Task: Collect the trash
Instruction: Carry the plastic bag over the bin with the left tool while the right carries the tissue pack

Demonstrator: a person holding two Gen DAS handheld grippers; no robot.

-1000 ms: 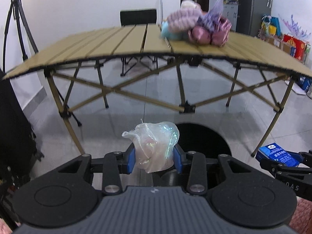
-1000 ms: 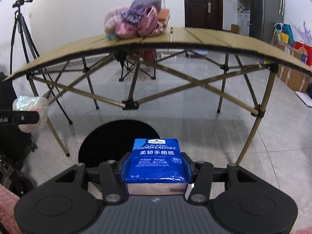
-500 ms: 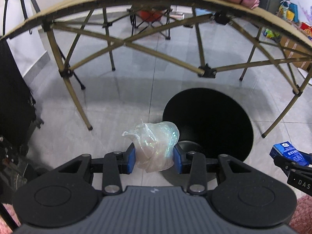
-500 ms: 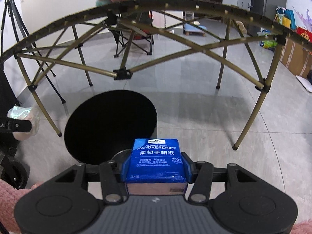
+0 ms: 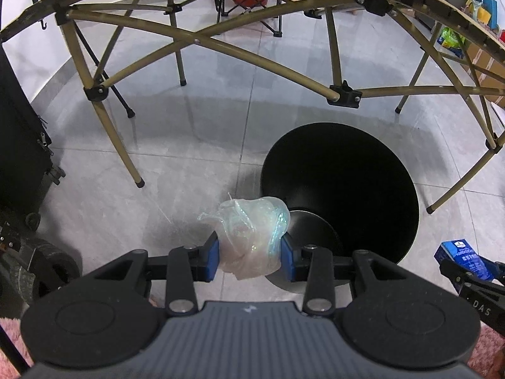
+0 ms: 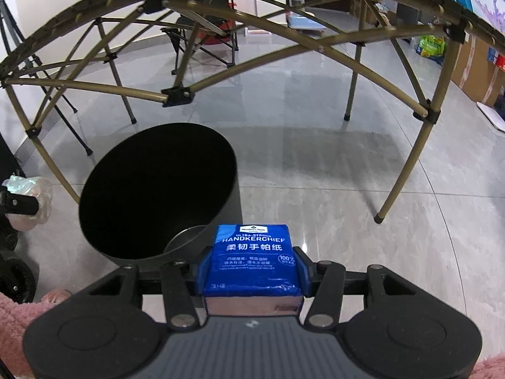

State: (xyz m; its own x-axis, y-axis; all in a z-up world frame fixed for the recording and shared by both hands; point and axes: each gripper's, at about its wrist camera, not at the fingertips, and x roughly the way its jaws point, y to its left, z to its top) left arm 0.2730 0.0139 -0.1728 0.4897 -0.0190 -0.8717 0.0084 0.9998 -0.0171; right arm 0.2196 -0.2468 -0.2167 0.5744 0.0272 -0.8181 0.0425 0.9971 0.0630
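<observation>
My left gripper [image 5: 249, 260] is shut on a crumpled clear plastic wrap [image 5: 249, 233], held just left of a round black bin [image 5: 341, 186] that stands on the floor under the table. In the right wrist view my right gripper [image 6: 251, 270] is shut on a blue handkerchief tissue pack [image 6: 252, 257], just right of the black bin [image 6: 157, 189] and near its rim. The plastic wrap [image 6: 30, 200] shows at that view's left edge, and the tissue pack [image 5: 464, 257] at the left wrist view's right edge.
A folding table frame with tan legs [image 5: 221, 44] arches overhead and around the bin. A black case [image 5: 19, 145] stands at the left. A folding chair [image 6: 205, 38] sits beyond the table, and boxes and bags [image 6: 467, 60] line the right wall. Grey tiled floor surrounds the bin.
Both grippers have dropped and tilted downward, from looking at the tabletop to looking under it. The bin now looms larger and closer. Both grips are unchanged.
</observation>
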